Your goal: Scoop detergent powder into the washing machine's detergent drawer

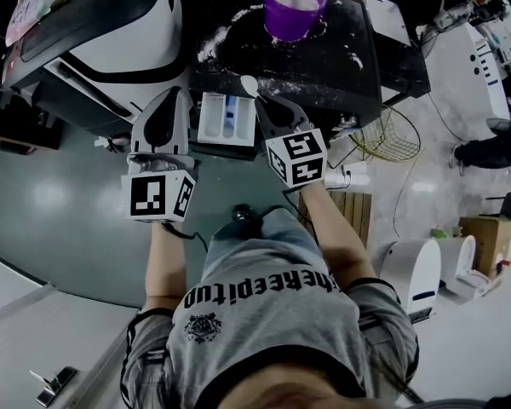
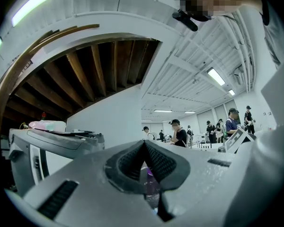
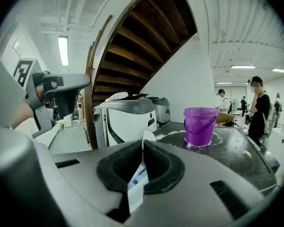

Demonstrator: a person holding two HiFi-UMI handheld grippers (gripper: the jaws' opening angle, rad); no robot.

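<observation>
The white detergent drawer [image 1: 226,119] stands pulled out from the black-topped washing machine [image 1: 324,66], with a blue compartment showing. A purple bucket [image 1: 294,7] [image 3: 199,125] of white powder sits on the machine's top. My right gripper [image 1: 261,102] [image 3: 143,143] hovers just right of the drawer, shut on a white scoop [image 1: 249,85] whose bowl sticks out above the jaws. My left gripper [image 1: 175,94] [image 2: 144,143] hangs just left of the drawer, jaws pressed together with nothing between them.
Spilled powder [image 1: 213,45] dusts the machine top around the bucket. A white and black appliance [image 1: 102,32] stands at the left. At the right are a wire basket [image 1: 387,135], a wooden crate [image 1: 349,207] and a white bin [image 1: 413,271]. People stand in the background.
</observation>
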